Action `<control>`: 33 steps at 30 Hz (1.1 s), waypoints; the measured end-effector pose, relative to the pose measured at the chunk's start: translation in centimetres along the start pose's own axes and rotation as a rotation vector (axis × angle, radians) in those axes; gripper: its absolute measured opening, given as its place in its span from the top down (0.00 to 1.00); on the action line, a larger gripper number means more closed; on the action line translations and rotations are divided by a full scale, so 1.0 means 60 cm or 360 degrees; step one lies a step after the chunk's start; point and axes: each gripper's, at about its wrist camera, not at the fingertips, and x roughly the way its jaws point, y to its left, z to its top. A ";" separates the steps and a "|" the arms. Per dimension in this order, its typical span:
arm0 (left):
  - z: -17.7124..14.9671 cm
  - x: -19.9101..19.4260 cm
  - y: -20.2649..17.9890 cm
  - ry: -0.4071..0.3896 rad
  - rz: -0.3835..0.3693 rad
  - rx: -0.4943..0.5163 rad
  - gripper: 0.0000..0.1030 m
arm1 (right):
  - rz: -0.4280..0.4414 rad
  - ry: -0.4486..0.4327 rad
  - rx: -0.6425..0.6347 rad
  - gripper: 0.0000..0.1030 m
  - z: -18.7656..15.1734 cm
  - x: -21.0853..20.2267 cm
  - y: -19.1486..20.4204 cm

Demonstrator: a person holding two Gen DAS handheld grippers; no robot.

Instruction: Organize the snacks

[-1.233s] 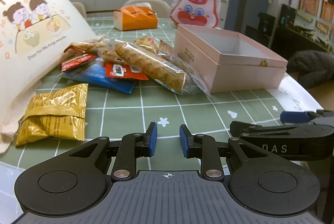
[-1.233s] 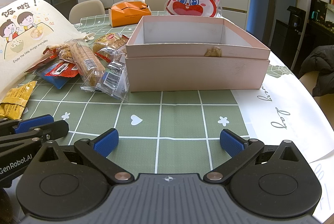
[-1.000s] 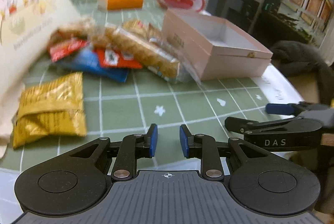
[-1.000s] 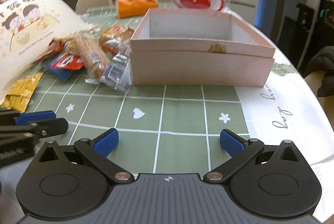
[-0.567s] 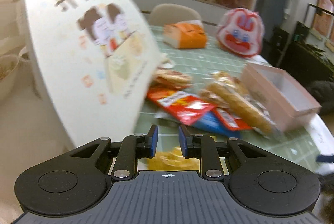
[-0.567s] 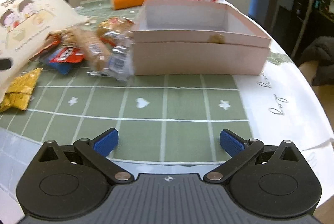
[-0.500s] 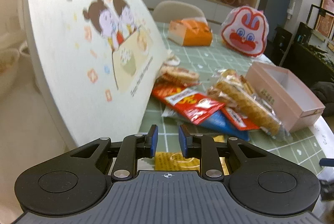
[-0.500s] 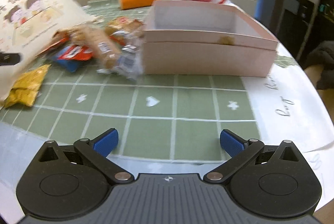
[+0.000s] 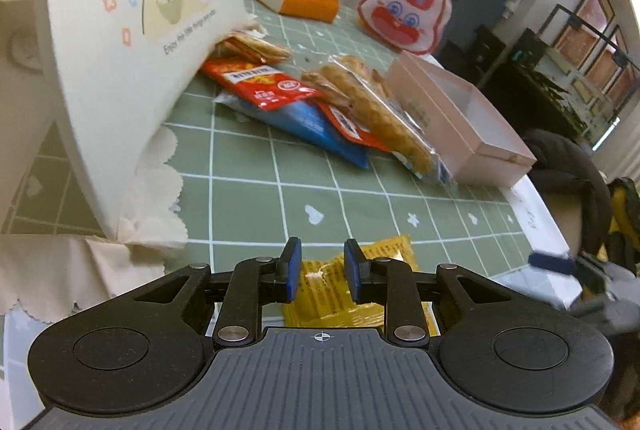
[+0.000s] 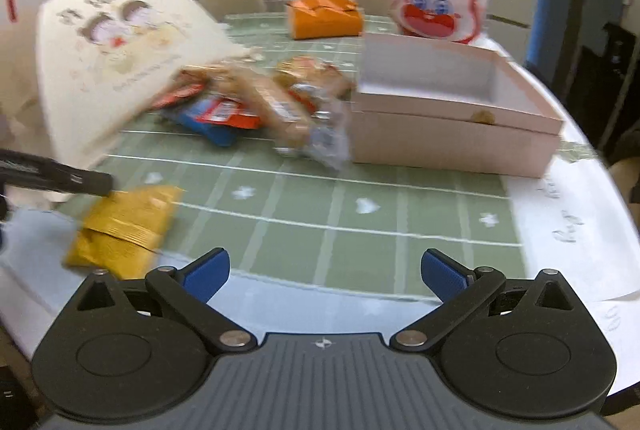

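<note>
I am hovering my left claw (image 9: 319, 272), fingers narrowly apart, over the yellow packet (image 9: 352, 286) at the desk (image 9: 256, 201) edge; spreading wider should help. Right claw (image 10: 325, 272) gaping, empty.

Bare green cloth (image 10: 360, 230) lies open in the near middle — a gripper could pass there. The cream bag (image 9: 132, 41) walls off the left, the pink box (image 10: 452, 141) the far right. Between them a snack pile (image 9: 320, 105) blocks the way — touching both.
</note>
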 end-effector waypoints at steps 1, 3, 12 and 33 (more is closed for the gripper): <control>0.000 0.002 0.001 -0.0008 0.0015 -0.0013 0.74 | 0.0062 0.0014 -0.0014 0.00 -0.003 -0.001 0.012; 0.001 0.007 0.005 -0.0010 0.0031 -0.0069 0.74 | 0.0173 0.0061 -0.0060 0.00 -0.010 0.004 0.044; -0.020 -0.009 -0.024 0.0101 -0.0141 -0.0075 0.73 | -0.0067 -0.0004 -0.0117 0.07 0.042 0.066 0.073; 0.173 0.073 0.034 -0.0404 0.0311 -0.0307 0.74 | 0.0229 0.0117 -0.0034 0.17 -0.013 -0.002 0.076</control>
